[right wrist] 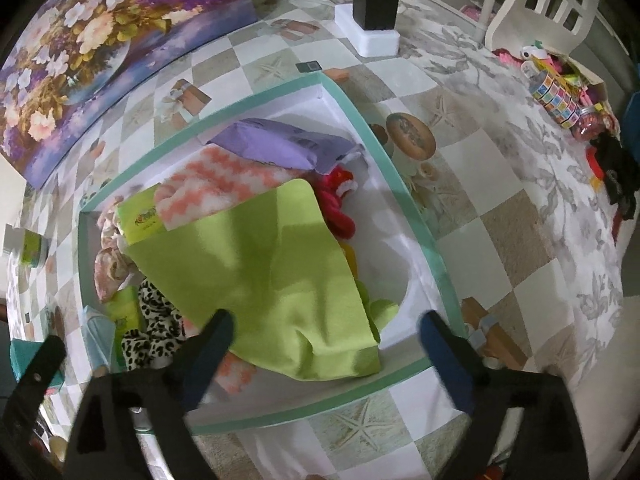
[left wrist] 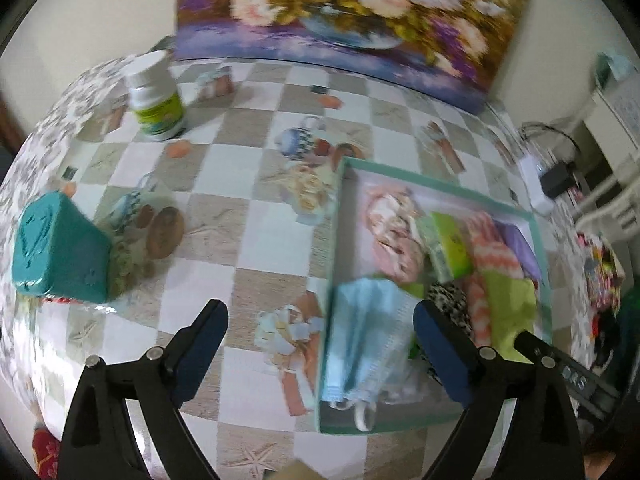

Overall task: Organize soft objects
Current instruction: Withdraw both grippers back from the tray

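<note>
A shallow box with a teal rim (left wrist: 440,190) (right wrist: 420,220) lies on the checked table and holds several soft things. A light blue face mask (left wrist: 364,340) drapes over its near left rim. A lime green cloth (right wrist: 272,280) (left wrist: 508,304) lies on top, over a coral zigzag cloth (right wrist: 224,184), a purple pouch (right wrist: 280,144), a red item (right wrist: 340,208) and a leopard-print piece (right wrist: 156,328). My left gripper (left wrist: 320,344) is open and empty, above the mask. My right gripper (right wrist: 326,356) is open and empty, above the green cloth.
A teal block (left wrist: 60,244) and a white bottle with a green label (left wrist: 154,94) stand at the left. A flower painting (left wrist: 340,12) leans at the back. A white power strip with a black adapter (right wrist: 372,16) and a chair with toys (right wrist: 560,80) are at the right.
</note>
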The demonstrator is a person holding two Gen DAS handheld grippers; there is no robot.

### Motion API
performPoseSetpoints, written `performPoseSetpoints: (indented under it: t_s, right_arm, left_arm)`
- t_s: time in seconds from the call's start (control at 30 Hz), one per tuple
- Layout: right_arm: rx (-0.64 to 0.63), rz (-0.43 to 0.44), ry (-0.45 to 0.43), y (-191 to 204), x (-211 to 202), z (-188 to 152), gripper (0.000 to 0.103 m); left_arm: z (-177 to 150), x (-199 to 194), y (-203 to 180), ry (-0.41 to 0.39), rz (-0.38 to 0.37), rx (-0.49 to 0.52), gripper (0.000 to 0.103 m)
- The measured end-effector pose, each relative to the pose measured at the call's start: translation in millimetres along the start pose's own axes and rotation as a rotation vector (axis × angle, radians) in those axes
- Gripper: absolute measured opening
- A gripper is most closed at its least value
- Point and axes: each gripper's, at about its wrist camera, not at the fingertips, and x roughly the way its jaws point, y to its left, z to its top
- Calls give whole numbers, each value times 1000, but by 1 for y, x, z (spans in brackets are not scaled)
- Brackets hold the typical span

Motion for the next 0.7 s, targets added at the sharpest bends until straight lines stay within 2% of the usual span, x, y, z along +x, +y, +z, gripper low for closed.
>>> performPoseSetpoints:
  t_s: [0.17,0.43,0.57,0.7]
  right_arm:
    - [-50,-3,-20,12,-4,-1,103]
    - [-108,-11,-28,30,-8,-6,103]
    - [-122,2,-28,36,-12,-11,103]
    - [-156,-4,-43,48,-18,-20,103]
  left_arm:
    - [8,-2,24,-24,73,-74,94]
    - [12,-1,51,-7,133,-126,94]
    - [10,-4,61,-5,152,-123,94]
    - [3,-11,62,10,182,-77,94]
